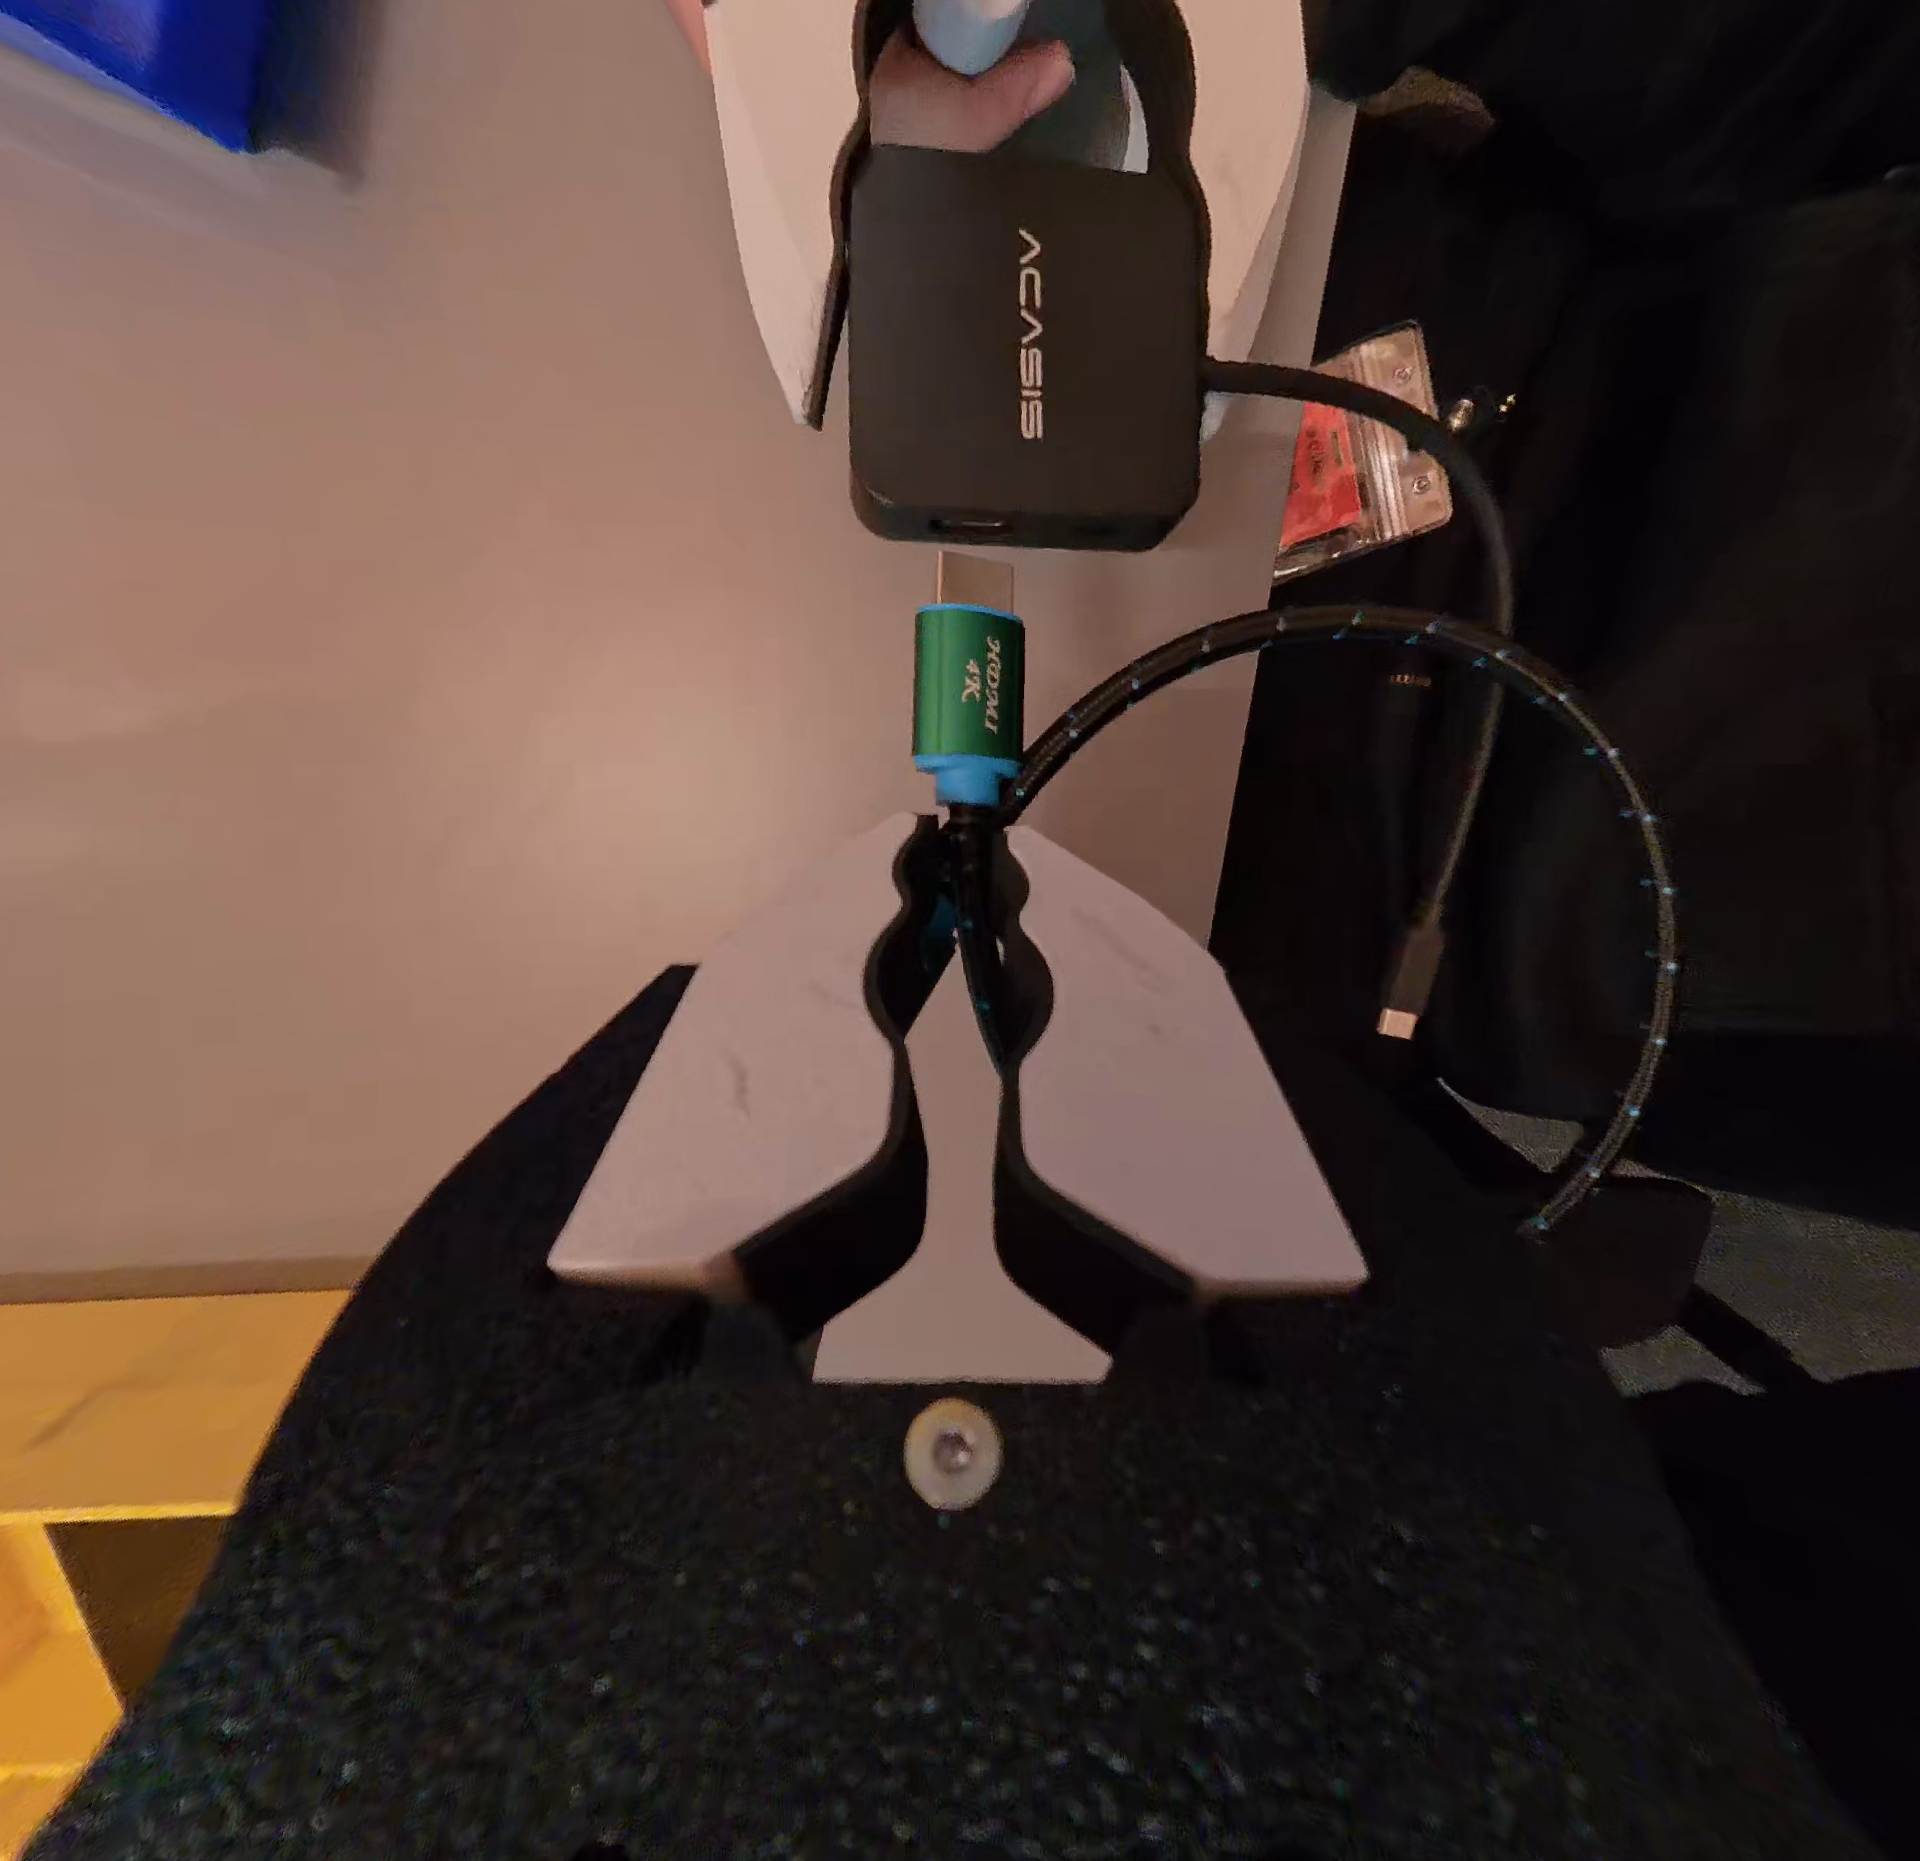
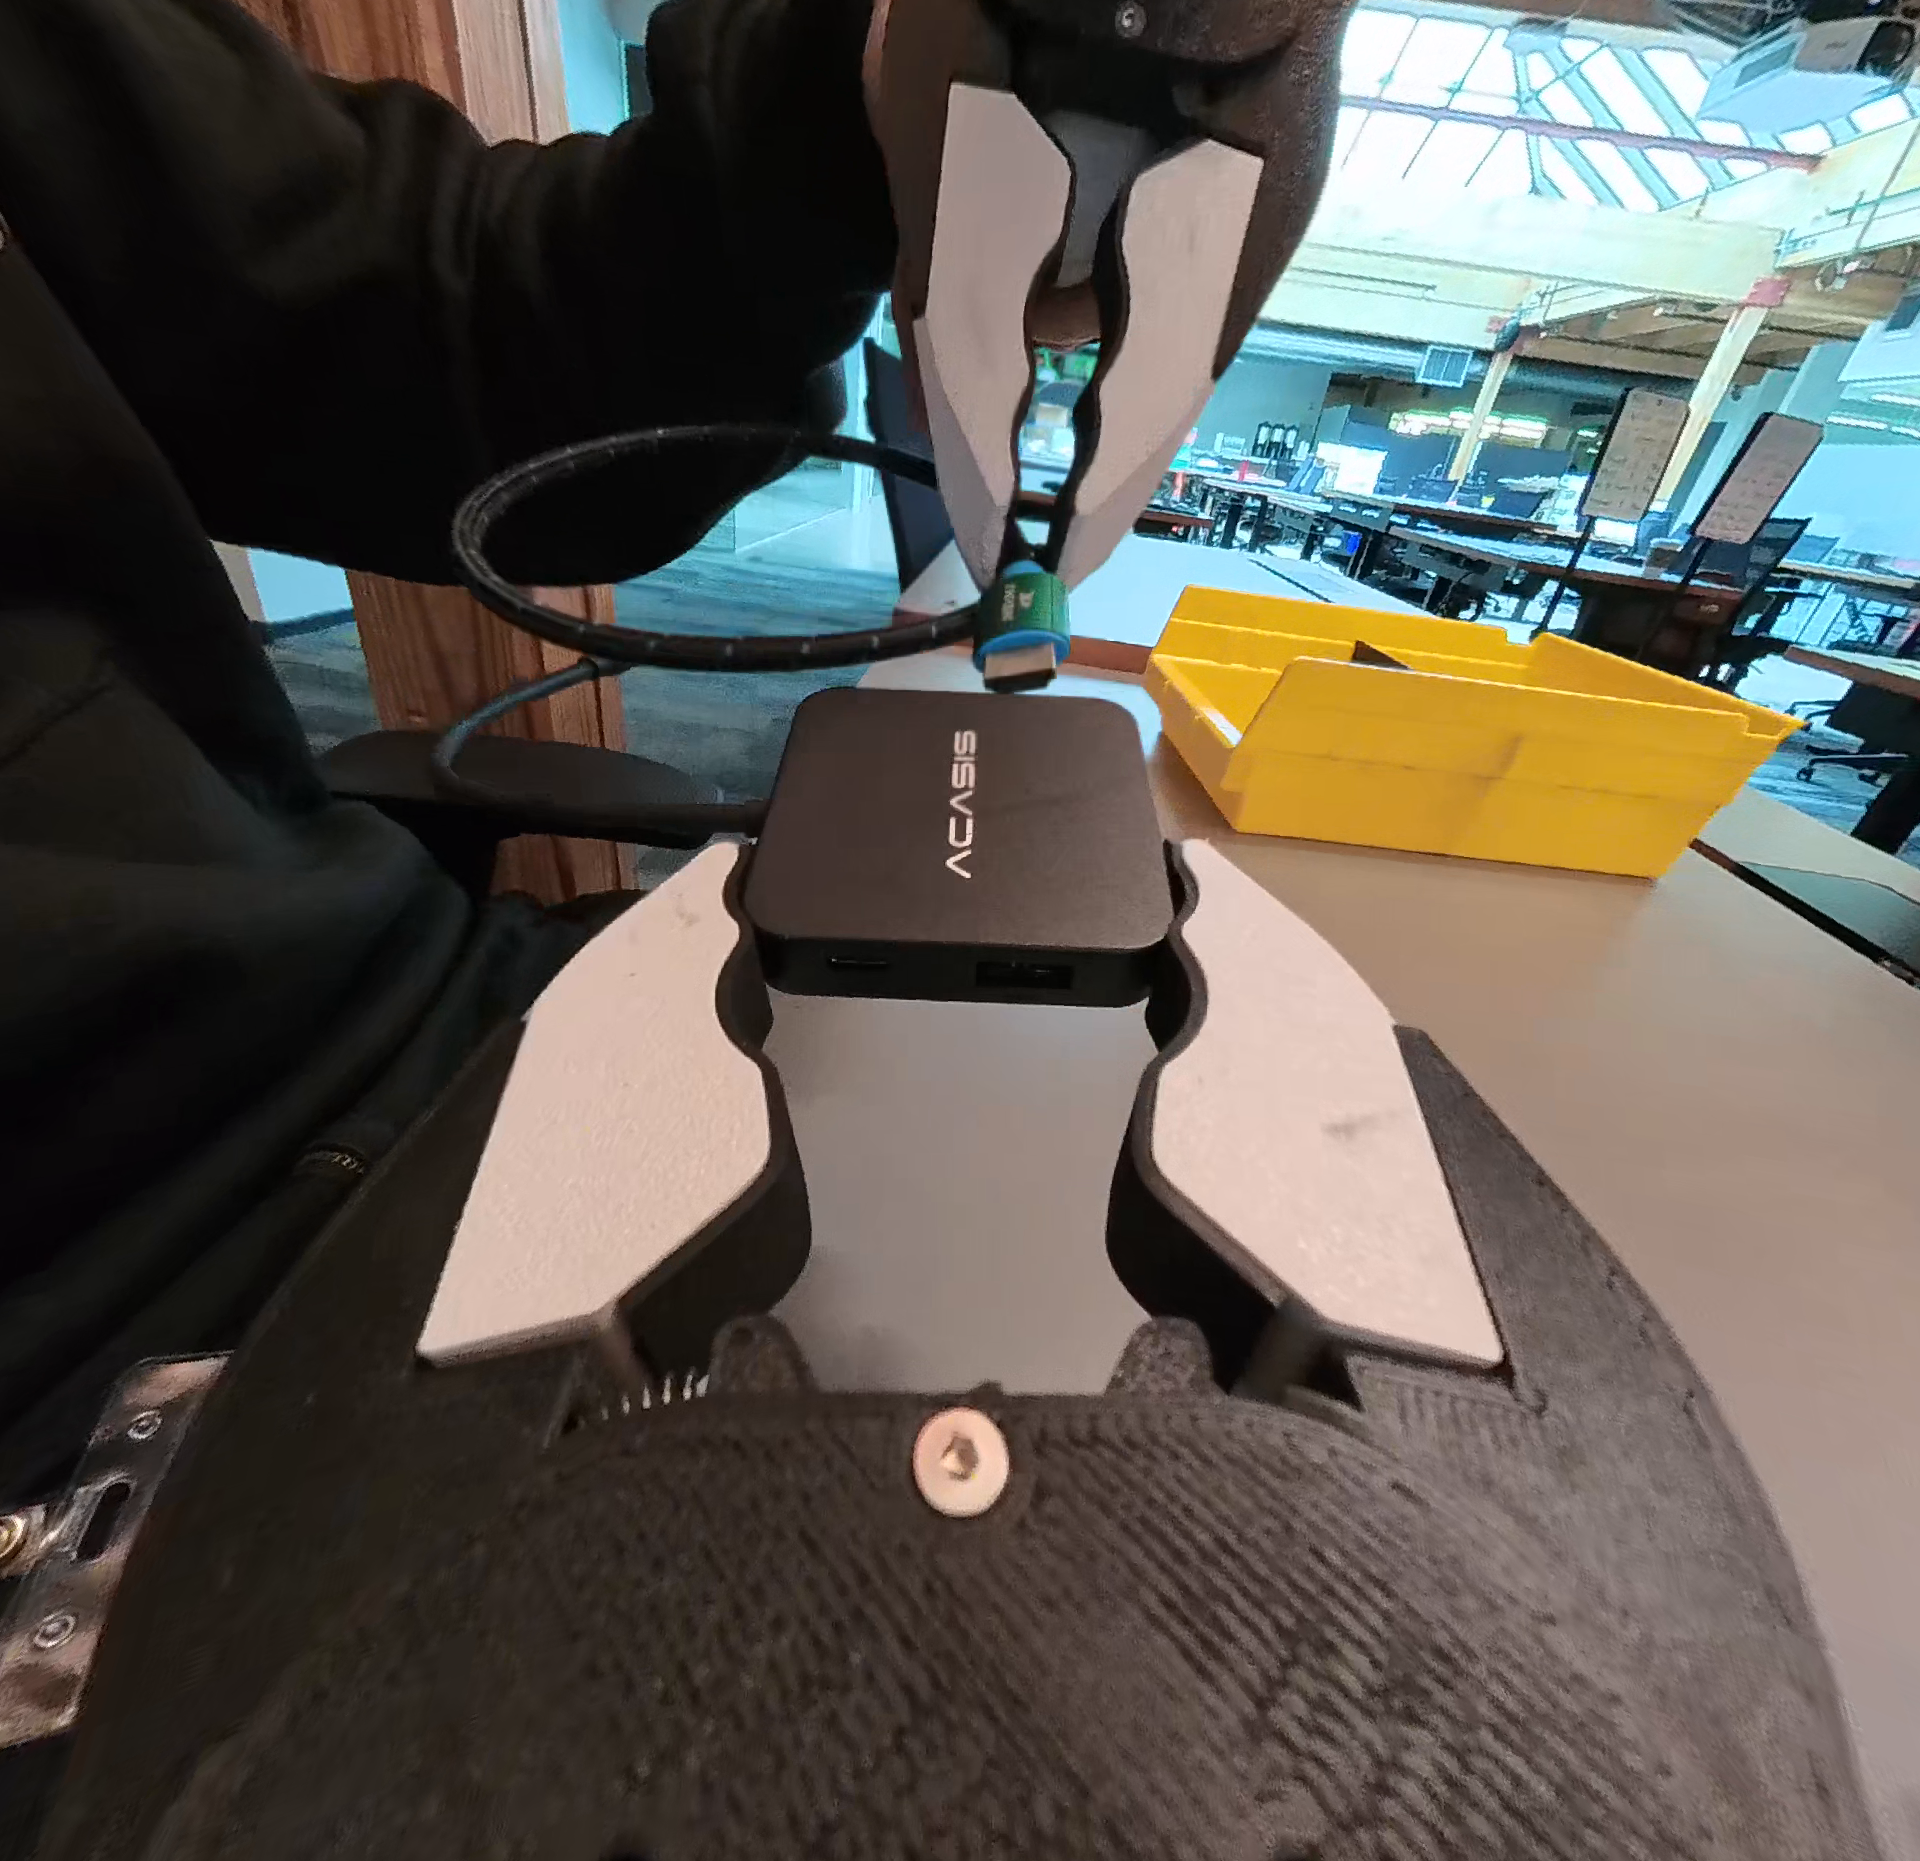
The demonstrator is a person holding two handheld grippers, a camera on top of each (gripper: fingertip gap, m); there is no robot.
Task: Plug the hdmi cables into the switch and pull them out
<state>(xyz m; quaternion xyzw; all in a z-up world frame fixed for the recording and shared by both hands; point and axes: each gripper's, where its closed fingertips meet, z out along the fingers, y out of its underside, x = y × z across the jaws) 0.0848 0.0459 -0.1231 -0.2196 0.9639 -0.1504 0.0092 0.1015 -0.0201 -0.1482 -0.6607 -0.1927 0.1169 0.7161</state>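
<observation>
HDMI plug lined up at the switch, not yet in.

My left gripper (image 1: pixel 961 876) has its jaws pinching the braided cable (image 1: pixel 1455 668) just behind the green HDMI plug (image 1: pixel 964 699), whose metal tip sits just short of the port. My right gripper (image 2: pixel 961 907) has its jaws pressed against the sides of the black switch (image 2: pixel 961 824), held near the desk (image 2: pixel 1558 1032) edge. I judge the insertion still ahead, and the pulling out after it. The cable's loop hangs off the desk edge beside the switch's own short lead (it could tug sideways). A yellow bin (image 2: pixel 1455 741) stands near, clear of the approach.
</observation>
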